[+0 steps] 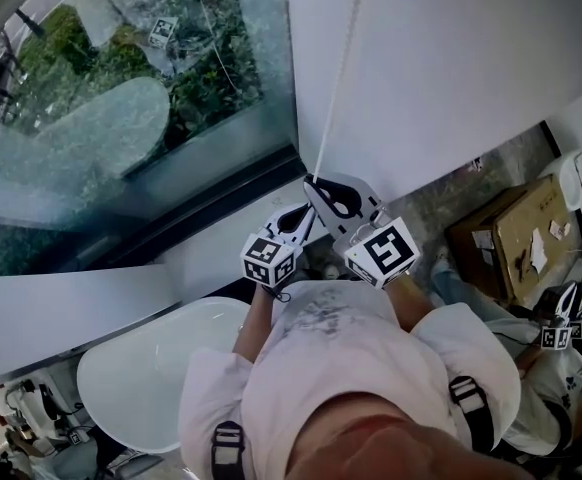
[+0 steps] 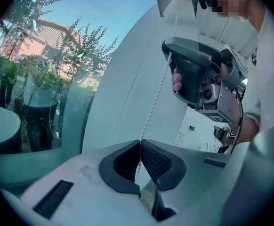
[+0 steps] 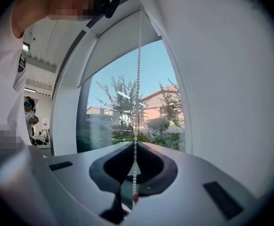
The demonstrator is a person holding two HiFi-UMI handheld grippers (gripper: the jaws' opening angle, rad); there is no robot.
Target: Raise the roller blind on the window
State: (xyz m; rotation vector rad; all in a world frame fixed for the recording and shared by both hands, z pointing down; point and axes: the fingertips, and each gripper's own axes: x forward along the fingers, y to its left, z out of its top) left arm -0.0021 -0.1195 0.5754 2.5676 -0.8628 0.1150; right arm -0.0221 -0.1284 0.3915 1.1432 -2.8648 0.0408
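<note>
The person is standing at the window (image 1: 121,98) with both tools raised to the bead chain (image 3: 139,79), which is hanging down beside the glass from somewhere overhead. The right tongs (image 3: 136,146) are pressing together on the chain, which is running straight between their dark pads and trailing on below them to a small reddish link (image 3: 134,199). The left tongs (image 2: 140,147) are also clamping shut on the chain, and their own view is showing the right tool gripping the same strand just above them, so the two are sitting one over the other, close together. The roller blind (image 3: 123,46) is hanging as a pale sheet across only the upper part of the opening in the right gripper view. Below its slanting lower edge the pane is lying bare, with trees, sky and a brick building showing through. Judging from that, the raising is looking well under way but not finished: a band of fabric is covering the top of the glass and is waiting to be wound up. How much travel the chain needs for that I cannot tell, since the roller itself is not showing clearly. With both tools holding the chain, what is remaining seems to be more downward hauling, hand below hand, until the sheet is clearing the pane.
</note>
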